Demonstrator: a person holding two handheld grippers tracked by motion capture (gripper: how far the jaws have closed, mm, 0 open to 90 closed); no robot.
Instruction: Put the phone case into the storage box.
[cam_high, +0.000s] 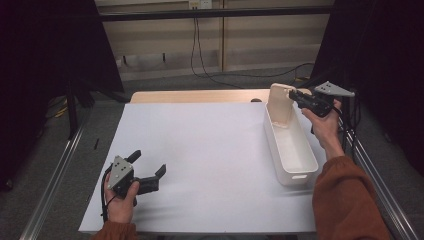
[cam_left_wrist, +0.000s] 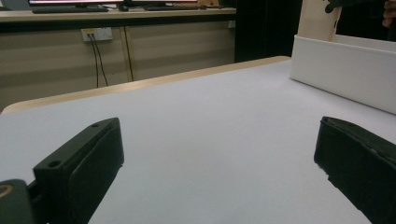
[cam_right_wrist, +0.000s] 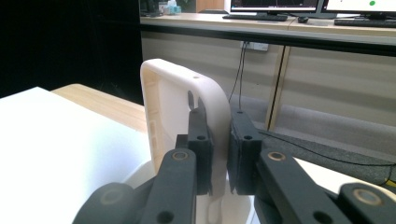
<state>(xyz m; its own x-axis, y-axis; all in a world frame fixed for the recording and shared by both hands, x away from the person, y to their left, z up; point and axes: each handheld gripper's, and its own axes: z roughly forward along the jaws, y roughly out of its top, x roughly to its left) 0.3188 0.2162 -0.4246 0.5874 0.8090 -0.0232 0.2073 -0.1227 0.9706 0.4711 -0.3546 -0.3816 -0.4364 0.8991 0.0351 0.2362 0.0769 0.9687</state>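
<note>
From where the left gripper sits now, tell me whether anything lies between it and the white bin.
Nothing visible does. The left gripper rests open near the front left of the white sheet, and bare sheet runs from it to the white bin. At the bin's far end, the right gripper clamps the upright lid.

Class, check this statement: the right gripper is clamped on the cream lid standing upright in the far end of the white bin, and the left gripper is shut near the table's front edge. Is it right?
One error: the left gripper is open, its jaws spread wide in the left gripper view. The right gripper does clamp the cream lid standing in the white bin.
</note>
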